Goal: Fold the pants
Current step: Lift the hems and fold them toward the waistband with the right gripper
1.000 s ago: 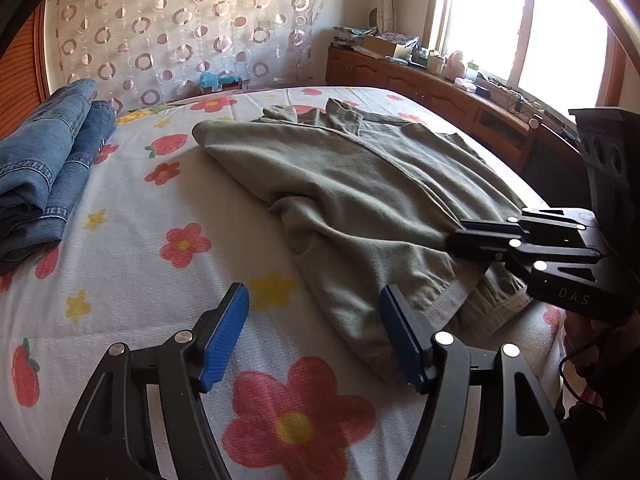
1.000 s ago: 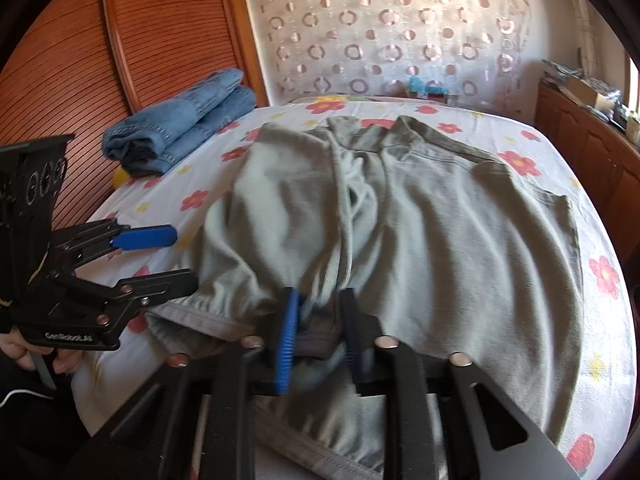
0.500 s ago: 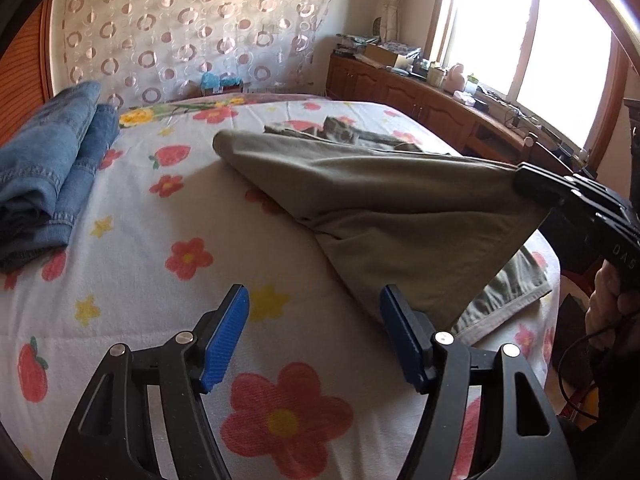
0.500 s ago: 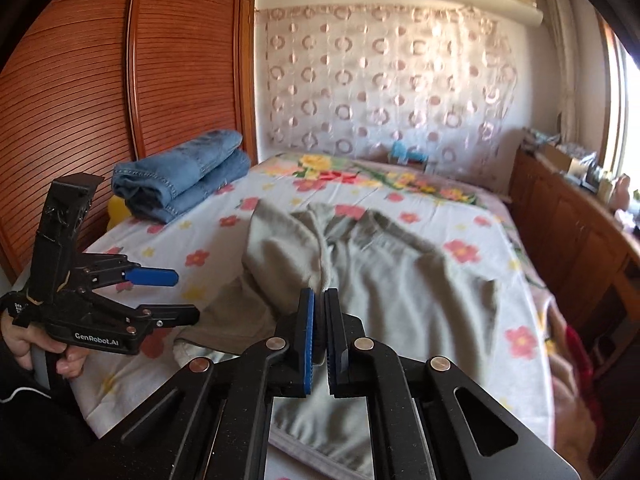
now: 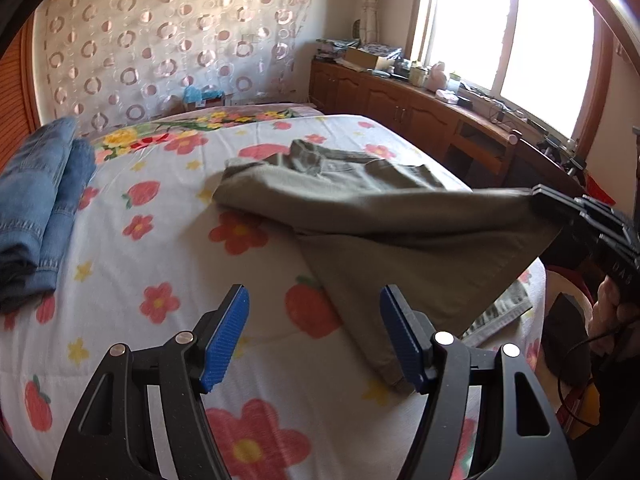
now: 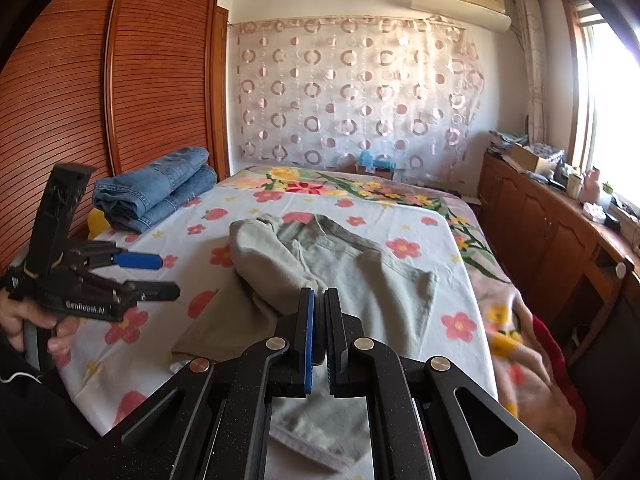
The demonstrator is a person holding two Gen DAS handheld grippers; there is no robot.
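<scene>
Olive-grey pants lie across the flowered bed, also seen in the right wrist view. My right gripper is shut on a hem end of the pants and holds it lifted off the bed at the near edge; it shows in the left wrist view with the cloth stretched taut from it. My left gripper is open and empty above the sheet, left of the lifted leg; it also shows in the right wrist view.
Folded blue jeans are stacked at the left of the bed, by the wooden wardrobe. A wooden cabinet with clutter runs under the window on the right. A patterned curtain hangs behind the bed.
My right gripper has closed on the pants hem and pulled it up and back, lifting and stretching the leg. My left gripper has stayed open and risen slightly.
</scene>
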